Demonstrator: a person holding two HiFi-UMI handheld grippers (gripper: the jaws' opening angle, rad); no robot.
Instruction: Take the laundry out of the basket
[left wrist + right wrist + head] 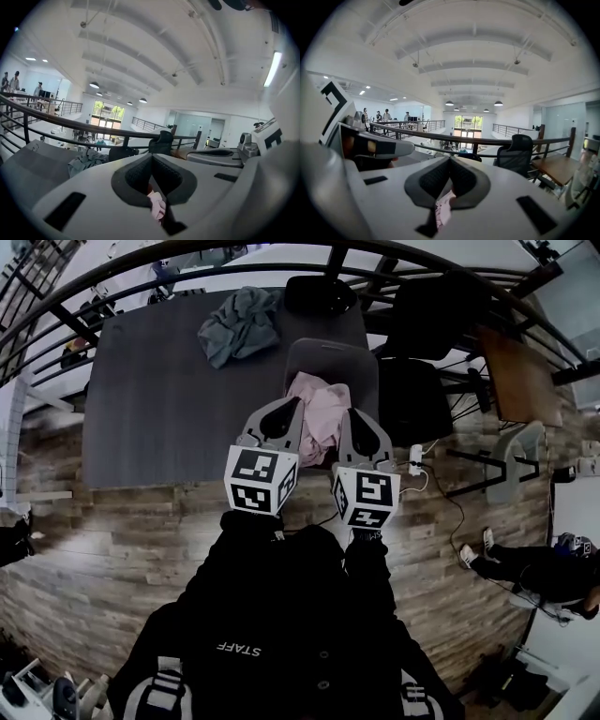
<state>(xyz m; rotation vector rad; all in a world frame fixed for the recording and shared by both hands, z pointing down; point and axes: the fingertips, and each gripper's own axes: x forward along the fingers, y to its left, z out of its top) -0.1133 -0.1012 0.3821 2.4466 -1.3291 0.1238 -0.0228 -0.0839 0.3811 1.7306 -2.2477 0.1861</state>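
A pink garment (322, 418) hangs between my two grippers, held up over a grey basket (352, 360) at the near edge of the dark table (150, 399). My left gripper (289, 409) is shut on the garment's left side, and pink cloth (158, 206) shows pinched in its closed jaws. On the right side my right gripper (354, 416) is likewise shut, with a strip of pink cloth (443, 210) caught between its pads. A grey-green garment (239, 324) lies crumpled on the table's far part; the left gripper view also shows this grey-green garment (86, 160).
Black office chairs (412, 381) stand right of the basket, and a curved black railing (281, 273) runs behind the table. A white power strip (415, 460) with cables lies on the wood floor. A person (525, 563) sits at the far right.
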